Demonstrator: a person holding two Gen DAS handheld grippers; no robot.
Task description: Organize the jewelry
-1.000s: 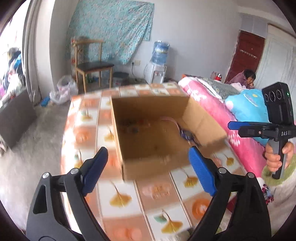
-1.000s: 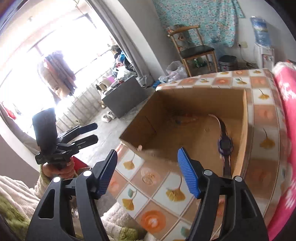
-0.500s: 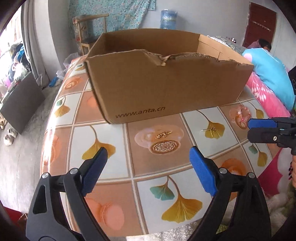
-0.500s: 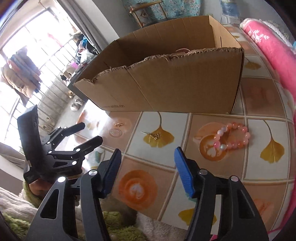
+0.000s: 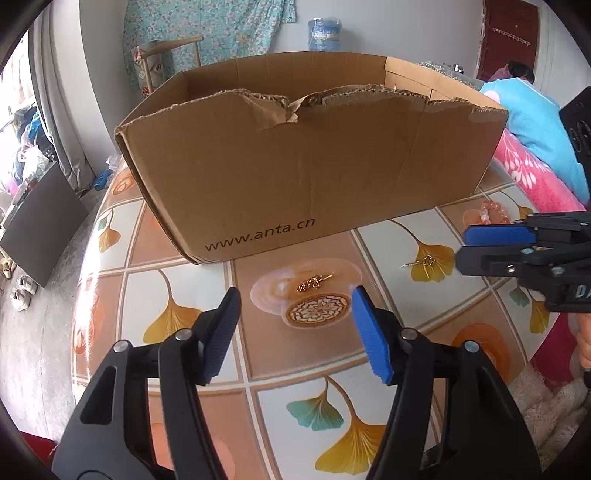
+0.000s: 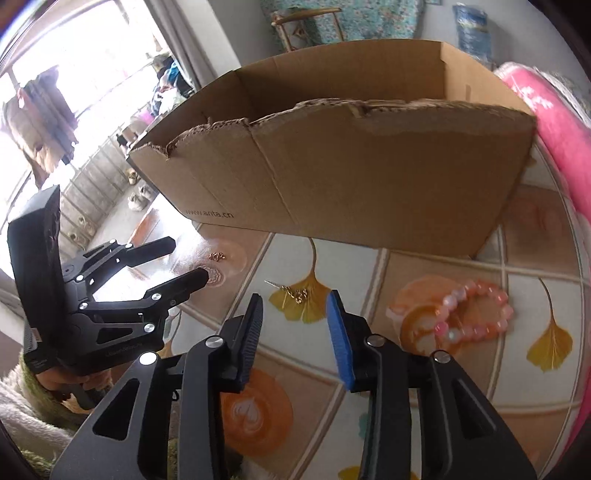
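A small gold earring [image 5: 313, 283] lies on the patterned tabletop just ahead of my open, empty left gripper [image 5: 295, 334]. A second gold earring [image 6: 293, 293] lies just ahead of my open, empty right gripper [image 6: 295, 325]; it also shows in the left wrist view [image 5: 421, 261]. A pink bead bracelet [image 6: 469, 314] lies to the right of it. The brown cardboard box [image 5: 314, 177] stands behind all three; its inside is hidden. The left gripper shows in the right wrist view [image 6: 184, 258], the right gripper in the left wrist view [image 5: 476, 245].
The table [image 5: 184, 369] has a curved front edge with the floor beyond at the left. A pink blanket [image 6: 561, 125] and a blue cushion [image 5: 532, 122] lie on a bed at the right. A chair [image 5: 166, 55] and a water dispenser [image 5: 325, 33] stand far behind.
Both grippers have dropped from above the box to low over the tabletop in front of it and moved closer to the earrings. Their jaws have narrowed but stay open.
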